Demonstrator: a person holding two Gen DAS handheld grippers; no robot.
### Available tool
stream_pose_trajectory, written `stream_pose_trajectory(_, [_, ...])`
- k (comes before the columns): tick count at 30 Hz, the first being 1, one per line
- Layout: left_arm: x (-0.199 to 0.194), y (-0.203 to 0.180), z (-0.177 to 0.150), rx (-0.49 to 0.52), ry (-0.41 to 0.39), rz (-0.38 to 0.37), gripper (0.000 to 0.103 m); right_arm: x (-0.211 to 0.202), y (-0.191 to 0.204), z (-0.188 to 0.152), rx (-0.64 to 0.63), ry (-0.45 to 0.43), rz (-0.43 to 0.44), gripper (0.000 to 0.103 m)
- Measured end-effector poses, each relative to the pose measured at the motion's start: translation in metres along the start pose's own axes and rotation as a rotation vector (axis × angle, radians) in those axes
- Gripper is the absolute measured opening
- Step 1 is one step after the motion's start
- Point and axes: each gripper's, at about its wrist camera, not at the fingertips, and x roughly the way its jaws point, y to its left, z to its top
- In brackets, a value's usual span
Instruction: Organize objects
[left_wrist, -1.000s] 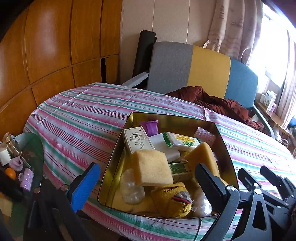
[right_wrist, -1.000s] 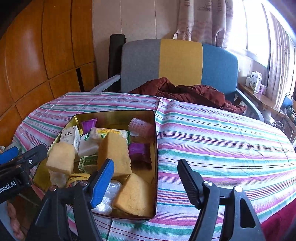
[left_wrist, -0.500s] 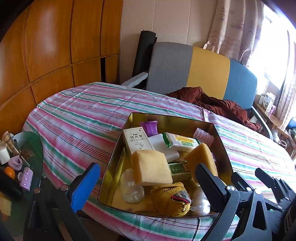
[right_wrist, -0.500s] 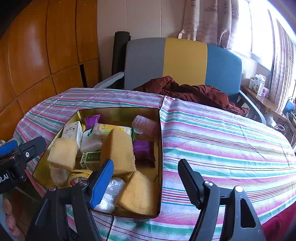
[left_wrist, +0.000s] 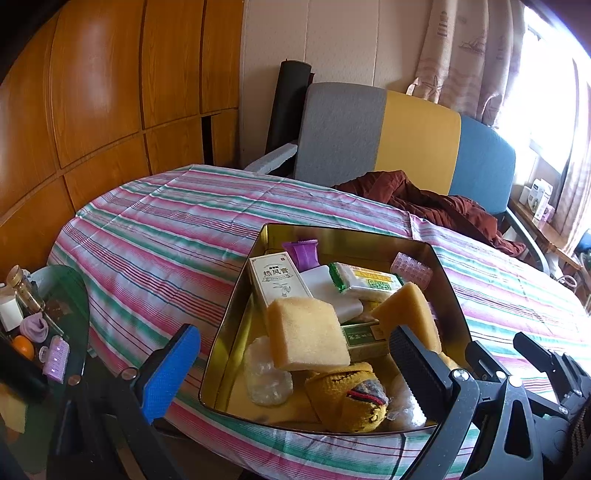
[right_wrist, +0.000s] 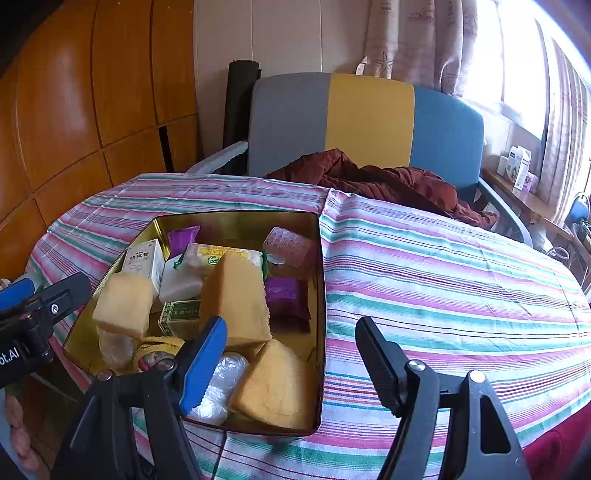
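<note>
A gold tin (left_wrist: 343, 232) (right_wrist: 236, 218) sits on the striped tablecloth near the table's front edge. It holds yellow sponges (left_wrist: 306, 334) (right_wrist: 236, 299), a white medicine box (left_wrist: 275, 277), a green-and-white packet (left_wrist: 364, 282), purple packets (right_wrist: 286, 297), a pink roller (right_wrist: 284, 242), a yellow knit item (left_wrist: 347, 397) and clear plastic (right_wrist: 221, 384). My left gripper (left_wrist: 295, 369) is open and empty, just before the tin's near edge. My right gripper (right_wrist: 291, 360) is open and empty above the tin's near right corner.
A grey, yellow and blue chair (right_wrist: 365, 122) with a maroon cloth (right_wrist: 373, 181) stands behind the table. A glass side table (left_wrist: 40, 325) with small bottles and a purple roller is at the left. Wooden panels line the left wall.
Both grippers have crept slightly closer to the tin. Both stay open and empty. Nothing in the tin has moved.
</note>
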Motion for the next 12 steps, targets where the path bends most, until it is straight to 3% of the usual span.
stream_pose_trajectory(12, [0.0017,-0.0012,-0.0015,0.013,-0.001,-0.002,0.103,0.0003,0.0005,-0.0004,-0.005,-0.002,0.005,0.073])
